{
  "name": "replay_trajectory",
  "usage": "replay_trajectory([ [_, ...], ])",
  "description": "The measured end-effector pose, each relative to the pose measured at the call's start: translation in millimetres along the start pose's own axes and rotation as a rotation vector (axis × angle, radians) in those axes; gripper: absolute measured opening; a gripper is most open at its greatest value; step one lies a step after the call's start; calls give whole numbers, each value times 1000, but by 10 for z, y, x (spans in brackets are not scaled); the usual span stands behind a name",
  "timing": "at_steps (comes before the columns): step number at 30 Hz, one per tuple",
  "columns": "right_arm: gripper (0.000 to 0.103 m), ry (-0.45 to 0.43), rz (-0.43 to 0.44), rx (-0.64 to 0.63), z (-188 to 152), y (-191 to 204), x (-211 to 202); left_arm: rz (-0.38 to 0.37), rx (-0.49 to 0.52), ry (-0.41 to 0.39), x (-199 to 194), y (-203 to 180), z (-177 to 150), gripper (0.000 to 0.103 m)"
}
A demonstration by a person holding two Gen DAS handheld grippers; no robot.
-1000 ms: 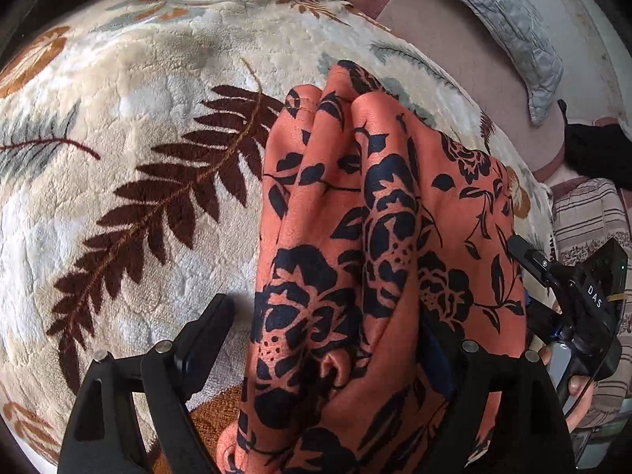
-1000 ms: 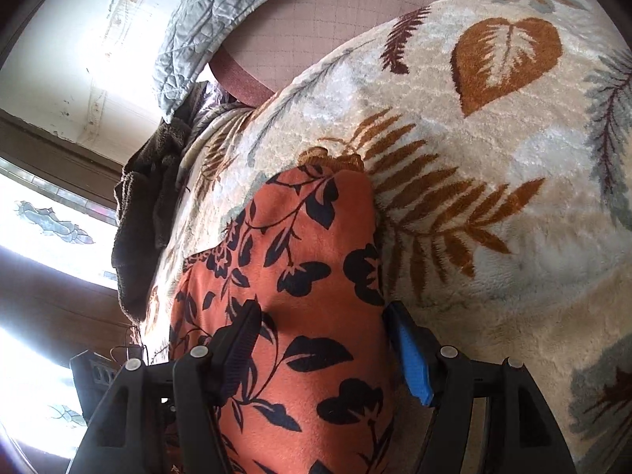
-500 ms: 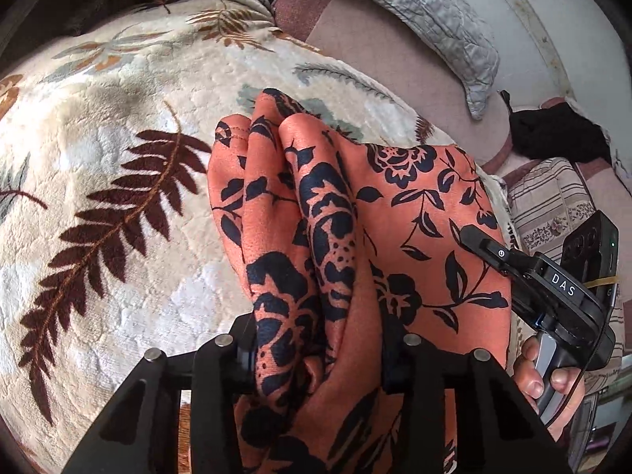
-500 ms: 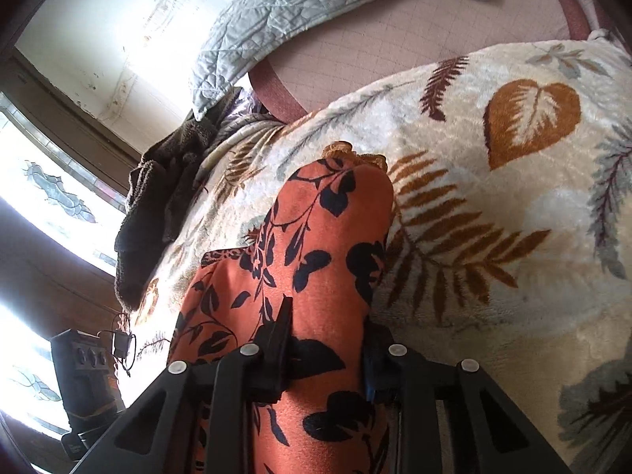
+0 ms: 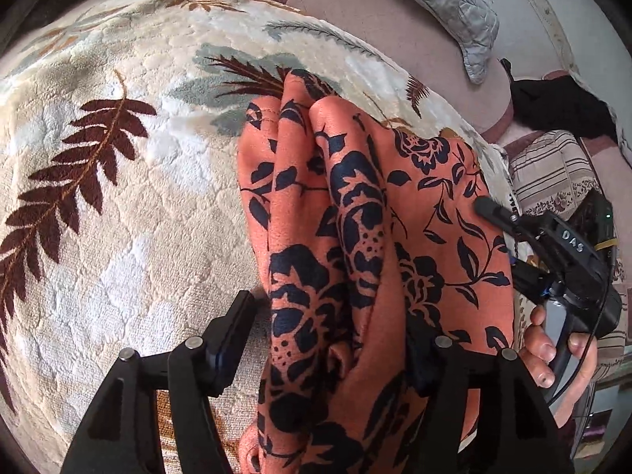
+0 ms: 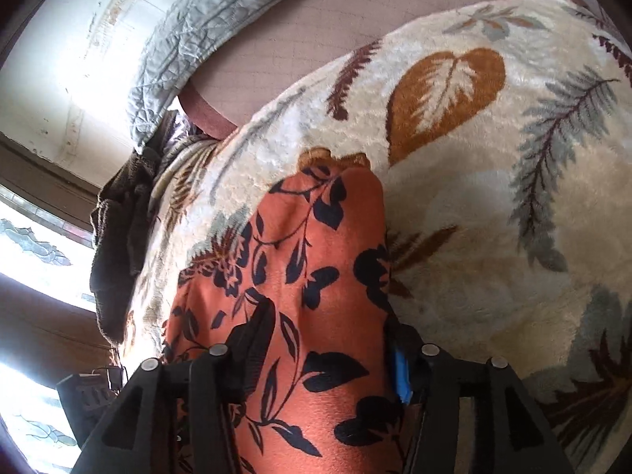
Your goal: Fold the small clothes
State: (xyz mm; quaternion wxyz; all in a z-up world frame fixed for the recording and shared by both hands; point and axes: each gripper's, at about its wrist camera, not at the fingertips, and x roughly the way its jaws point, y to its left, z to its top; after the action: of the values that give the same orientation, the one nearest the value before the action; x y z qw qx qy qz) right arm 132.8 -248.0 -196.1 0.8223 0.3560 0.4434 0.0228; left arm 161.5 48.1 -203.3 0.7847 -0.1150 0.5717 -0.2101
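left wrist view shows the left gripper [image 5: 328, 339] with its jaws spread apart, a bunched fold of the orange cloth with a dark navy flower print [image 5: 339, 237] rising between them; the left finger stands clear of the fabric, while the right finger is half hidden behind the fold, so contact there cannot be told. the cloth lies gathered in ridges on a cream plush blanket with brown and grey leaf patterns [image 5: 130, 205]. at the right edge a bare hand [image 5: 561, 351] holds the handle of the other black tool

right wrist view shows the right gripper [image 6: 328, 339] likewise released, jaws wide on either side of a smooth hump of the same cloth [image 6: 316, 260], which rests on the blanket [image 6: 493, 213]. beyond the blanket lie a grey quilted pillow [image 6: 205, 27] and a dark brown knitted garment [image 6: 118, 237]
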Motion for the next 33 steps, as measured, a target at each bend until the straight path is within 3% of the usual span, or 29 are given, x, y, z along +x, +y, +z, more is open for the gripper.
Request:
replay_trajectory([
  [4,59,-204,-35,-94,-12,148,-298,80,86,-40,-41,-116,-143,69],
  [6,58,-212,-1,-143,10,240,-294,118,127,-57,-19,-207,-159,69],
  [9,56,-114,-5,-198,-18,333,-19,156,166,-78,-7,-273,-188,69],
  [12,57,11,-83,-182,-29,243,330,189,214,-97,-23,-337,-253,69],
  [18,57,-67,52,-167,31,357,116,219,280,-165,-272,-305,-480,69],
  [23,56,24,184,-275,-116,830,294,240,347,-207,-461,-229,-694,69],
  [29,56,165,159,-321,-305,1089,846,239,352,-203,-527,-155,-772,69],
  [33,56,174,183,-273,-251,1054,863,251,351,-203,-470,-210,-715,73],
])
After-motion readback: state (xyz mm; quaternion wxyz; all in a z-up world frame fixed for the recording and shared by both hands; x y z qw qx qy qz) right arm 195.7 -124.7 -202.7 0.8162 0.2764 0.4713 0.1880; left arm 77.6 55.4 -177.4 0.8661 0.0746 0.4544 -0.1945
